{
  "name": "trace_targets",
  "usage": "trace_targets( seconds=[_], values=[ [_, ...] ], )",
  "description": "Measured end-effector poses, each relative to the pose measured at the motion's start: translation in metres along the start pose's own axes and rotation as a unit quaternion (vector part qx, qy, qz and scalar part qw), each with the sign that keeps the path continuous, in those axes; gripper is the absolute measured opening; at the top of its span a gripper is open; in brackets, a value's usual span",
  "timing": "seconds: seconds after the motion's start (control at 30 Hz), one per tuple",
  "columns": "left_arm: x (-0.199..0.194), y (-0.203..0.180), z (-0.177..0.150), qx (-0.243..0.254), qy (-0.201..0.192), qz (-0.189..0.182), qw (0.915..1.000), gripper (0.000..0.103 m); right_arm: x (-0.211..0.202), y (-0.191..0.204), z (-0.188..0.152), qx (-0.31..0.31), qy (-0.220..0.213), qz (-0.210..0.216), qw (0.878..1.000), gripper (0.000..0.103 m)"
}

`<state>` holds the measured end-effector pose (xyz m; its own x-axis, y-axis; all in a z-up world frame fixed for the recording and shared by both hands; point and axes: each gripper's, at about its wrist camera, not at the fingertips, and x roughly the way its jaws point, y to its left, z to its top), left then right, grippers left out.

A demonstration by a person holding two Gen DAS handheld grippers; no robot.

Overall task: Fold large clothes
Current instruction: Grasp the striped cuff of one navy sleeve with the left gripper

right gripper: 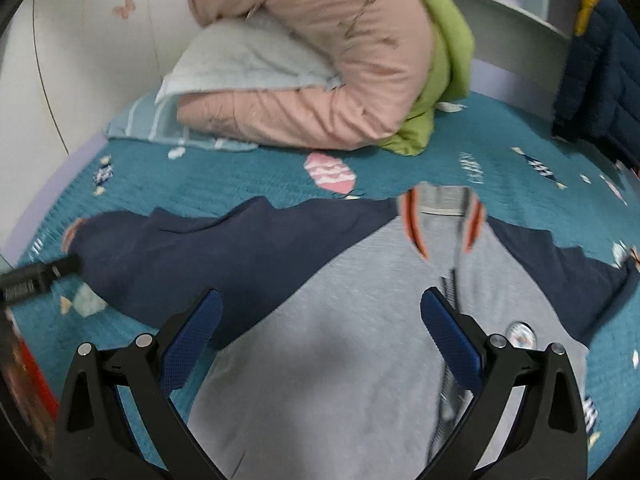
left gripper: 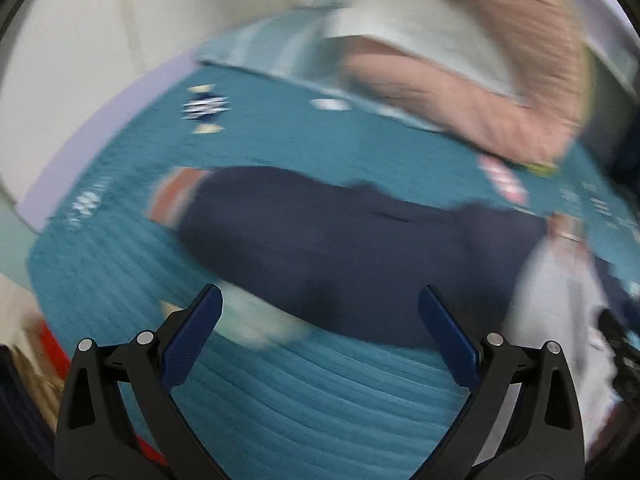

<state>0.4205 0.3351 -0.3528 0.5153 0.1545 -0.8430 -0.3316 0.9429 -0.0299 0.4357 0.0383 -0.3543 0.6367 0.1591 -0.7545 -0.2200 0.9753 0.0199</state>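
Both wrist views look down, close, sharing the navy sleeve (left gripper: 340,248).

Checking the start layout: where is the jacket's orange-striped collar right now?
In the right wrist view the collar sits just right of centre, at the far end of the grey and navy jacket spread on the teal bedspread, near its pink balloon print.

Each hand-held gripper (left gripper: 320,298) (right gripper: 320,300): black frame, 2 blue textured fingers, silver rivets.
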Motion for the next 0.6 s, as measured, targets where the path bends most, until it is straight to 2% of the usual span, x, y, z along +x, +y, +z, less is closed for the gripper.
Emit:
trace_targets(
  seconds=[0.03,0.07,0.1,0.17,0.2,0.27,0.33,0.43,0.6],
  values=[
    [0.011,0.021,0.007,-0.015,0.009,0.021,0.9996,0.098,0.009,0.004,0.001,-0.007,-0.001,0.001,1.0,0.095],
    [0.02,0.041,0.013,-0.036,0.016,0.028,0.9988,0.098,0.019,0.007,0.001,-0.016,0.002,-0.002,1.0,0.095],
    [0.026,0.058,0.017,-0.055,0.019,0.024,0.998,0.098,0.03,0.009,0.0,-0.021,0.011,0.002,1.0,0.087],
    [0.04,0.094,0.024,-0.098,0.023,0.009,0.9949,0.098,0.049,0.011,-0.001,-0.019,0.029,0.014,0.999,0.052],
    [0.047,0.11,0.026,-0.121,0.031,0.013,0.9921,0.098,0.057,0.012,-0.002,-0.017,0.037,0.018,0.999,0.046],
    [0.061,0.138,0.028,-0.158,0.03,0.011,0.9869,0.098,0.068,0.015,-0.006,-0.013,0.053,0.03,0.998,0.027],
    [0.074,0.153,0.027,-0.177,0.033,0.014,0.9836,0.098,0.075,0.018,-0.011,-0.013,0.062,0.034,0.997,0.026],
    [0.094,0.163,0.027,-0.209,0.048,-0.017,0.9765,0.098,0.076,0.024,-0.017,-0.021,0.066,0.046,0.997,0.026],
    [0.104,0.16,0.03,-0.237,0.043,-0.007,0.9706,0.098,0.079,0.025,-0.019,-0.018,0.073,0.062,0.995,0.026]
  ],
)
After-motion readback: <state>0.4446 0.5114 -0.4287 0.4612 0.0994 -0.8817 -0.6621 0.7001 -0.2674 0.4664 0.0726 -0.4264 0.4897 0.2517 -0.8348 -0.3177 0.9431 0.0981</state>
